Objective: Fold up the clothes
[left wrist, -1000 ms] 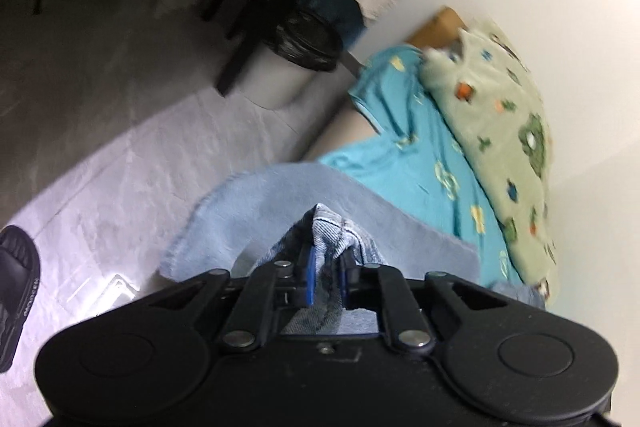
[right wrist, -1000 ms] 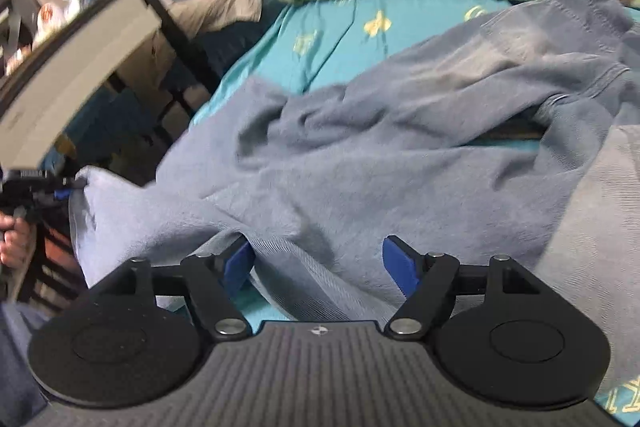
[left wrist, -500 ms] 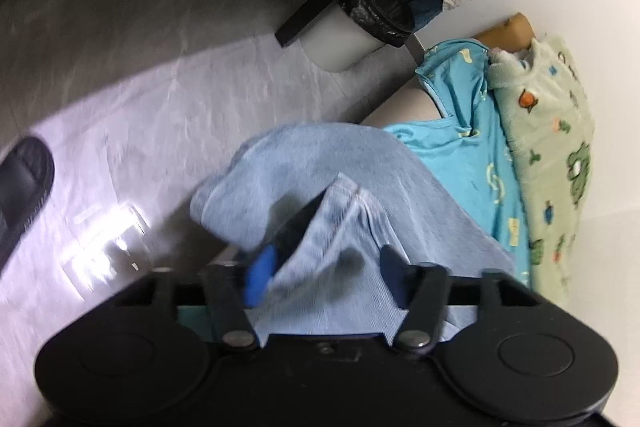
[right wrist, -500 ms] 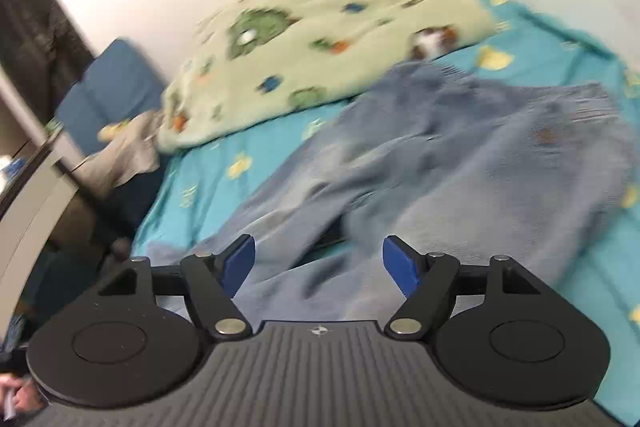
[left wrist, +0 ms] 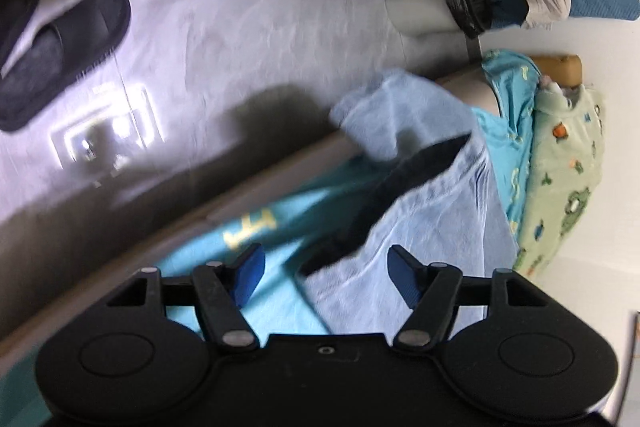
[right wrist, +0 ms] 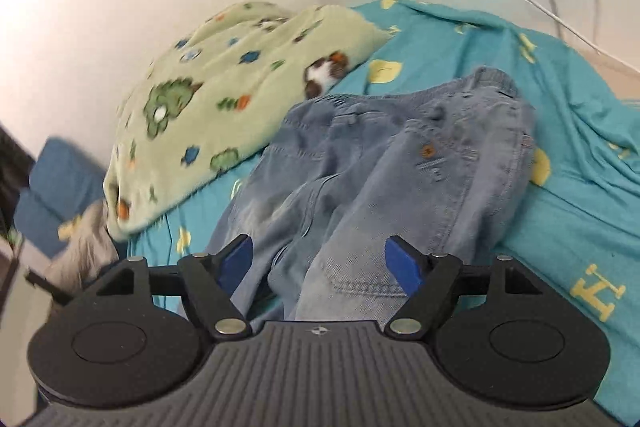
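Jeans (right wrist: 400, 163): crumpled on bed (right wrist: 580, 155) beside green blanket (right wrist: 224, 99), one leg over bed edge; both hand-held grippers, left (left wrist: 324, 269) and right (right wrist: 320, 261), spread, empty; risk: unheld leg drags denim floorward.

left wrist: over bed edge (floor beyond) | right wrist: low, wallward | shared: jeans (left wrist: 424, 211)

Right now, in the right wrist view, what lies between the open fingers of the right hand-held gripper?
The jeans lie there: a pale denim leg runs up between the fingers of the right hand-held gripper, spread on the teal bedsheet. The jaws stand open, gripping nothing.
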Available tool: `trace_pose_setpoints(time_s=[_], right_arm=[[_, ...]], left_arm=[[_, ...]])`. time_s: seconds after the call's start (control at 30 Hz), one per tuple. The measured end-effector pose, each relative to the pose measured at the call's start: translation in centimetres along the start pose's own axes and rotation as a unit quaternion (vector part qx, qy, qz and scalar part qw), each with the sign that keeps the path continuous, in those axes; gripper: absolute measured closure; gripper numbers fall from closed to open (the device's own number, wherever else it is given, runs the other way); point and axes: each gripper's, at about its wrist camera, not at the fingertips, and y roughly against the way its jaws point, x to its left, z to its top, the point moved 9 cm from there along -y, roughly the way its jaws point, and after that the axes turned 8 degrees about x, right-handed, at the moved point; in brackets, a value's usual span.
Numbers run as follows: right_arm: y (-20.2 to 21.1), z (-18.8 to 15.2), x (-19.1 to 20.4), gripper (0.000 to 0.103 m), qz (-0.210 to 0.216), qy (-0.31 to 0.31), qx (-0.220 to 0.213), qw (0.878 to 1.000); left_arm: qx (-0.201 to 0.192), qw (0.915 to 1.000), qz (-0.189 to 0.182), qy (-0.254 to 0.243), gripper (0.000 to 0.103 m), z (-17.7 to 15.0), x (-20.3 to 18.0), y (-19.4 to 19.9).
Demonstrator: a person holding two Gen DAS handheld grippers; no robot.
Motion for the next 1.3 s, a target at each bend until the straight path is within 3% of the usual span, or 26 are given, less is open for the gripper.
trace_pose_setpoints(time_s=[0.17, 0.3, 0.33, 0.4, 0.5, 0.63, 0.67, 0.7, 0.73, 0.77, 0.87, 0.97, 1.03, 1.13, 1.2, 1.3], right_arm=[[-0.5, 1.1, -3.8, 0.027, -0.055, -0.03, 0.012, 0.998], [-1.9, 1.3, -6.9, 0.027, -0.063, -0.084, 0.029, 0.994], [-2.3, 1.2, -7.5, 0.027, -0.06, -0.102, 0.036, 0.992], [-3.4, 0.8, -8.2, 0.027, -0.053, -0.124, 0.051, 0.99], [-4.7, 0.8, -8.4, 0.027, -0.046, -0.137, 0.057, 0.988], [-5.7, 1.5, -7.8, 0.028, -0.049, -0.108, 0.044, 0.992], [-6.0, 1.6, -7.8, 0.032, -0.05, -0.102, 0.043, 0.993], [-6.1, 1.7, -7.9, 0.045, -0.053, -0.1, 0.041, 0.993], [-6.2, 1.7, -8.0, 0.06, -0.058, -0.098, 0.04, 0.993], [-6.0, 1.9, -8.1, 0.084, -0.06, -0.098, 0.035, 0.993], [-4.3, 2.8, -7.6, 0.096, -0.031, -0.097, 0.002, 0.995], [-1.3, 4.1, -6.2, 0.098, 0.013, -0.092, -0.047, 0.995], [0.3, 4.2, -6.3, 0.098, 0.004, -0.096, -0.059, 0.994], [0.9, 2.8, -8.8, 0.098, -0.051, -0.121, -0.029, 0.991], [-0.4, 0.7, -12.0, 0.098, -0.077, -0.184, 0.019, 0.98], [-1.1, -1.0, -14.6, 0.098, -0.077, -0.247, 0.049, 0.965]], left_arm=[[0.045, 0.9986, -0.028, -0.004, 0.04, -1.0, 0.0, -2.7], [0.063, 0.9969, -0.045, -0.015, 0.053, -1.2, -0.6, -4.4], [0.058, 0.9969, -0.05, -0.02, 0.056, -1.1, -0.8, -4.4], [0.041, 0.9962, -0.071, -0.031, 0.075, -0.7, -1.5, -4.1], [0.016, 0.9924, -0.099, -0.071, 0.089, -0.8, -3.3, -3.2], [-0.038, 0.9878, -0.116, -0.097, 0.094, -0.9, -5.4, -0.7], [-0.051, 0.9868, -0.117, -0.099, 0.096, -0.8, -5.7, 0.0], [-0.061, 0.9861, -0.118, -0.099, 0.096, -0.8, -5.9, 0.7], [-0.072, 0.9853, -0.119, -0.099, 0.097, -0.8, -6.1, 1.5], [-0.079, 0.9848, -0.121, -0.097, 0.097, -0.8, -6.3, 2.2], [-0.088, 0.9841, -0.122, -0.095, 0.097, -1.5, -6.4, 3.6], [-0.092, 0.9856, -0.112, -0.087, 0.097, -2.1, -5.8, 4.2], [-0.092, 0.9874, -0.109, -0.069, 0.097, -2.1, -4.7, 4.2], [-0.087, 0.9902, -0.097, -0.052, 0.097, -1.9, -3.0, 4.1], [-0.081, 0.9924, -0.083, -0.042, 0.097, -1.8, -1.8, 3.8], [-0.078, 0.9939, -0.072, -0.03, 0.096, -1.6, -0.8, 3.3]])
